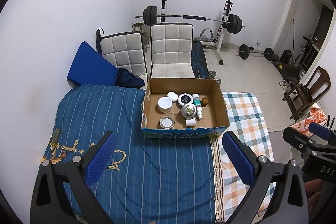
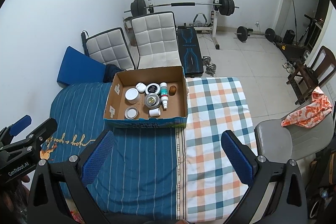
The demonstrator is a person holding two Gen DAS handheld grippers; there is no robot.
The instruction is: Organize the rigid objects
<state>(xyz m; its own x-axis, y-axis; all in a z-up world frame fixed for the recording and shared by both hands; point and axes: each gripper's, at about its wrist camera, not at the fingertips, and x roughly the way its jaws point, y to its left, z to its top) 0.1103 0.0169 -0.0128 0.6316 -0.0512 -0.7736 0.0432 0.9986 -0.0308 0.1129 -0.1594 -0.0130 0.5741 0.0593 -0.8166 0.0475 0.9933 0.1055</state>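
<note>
Both tongs, left (image 1: 168, 159) and right (image 2: 167, 157), gape empty before the open cardboard box (image 1: 220, 98) of white jars (image 1: 164, 104)

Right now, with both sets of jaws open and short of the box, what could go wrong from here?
The items crowd together in the cardboard box: reaching for the silver tin could knock the spray bottle lying against it. The box sits on soft bedding, so a push may tip or slide it. The brown round object might roll if nudged.

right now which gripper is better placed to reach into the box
Left, marginally. The left gripper is open and lined up with the box straight ahead; the right gripper, also open, has the box off to its left.
</note>
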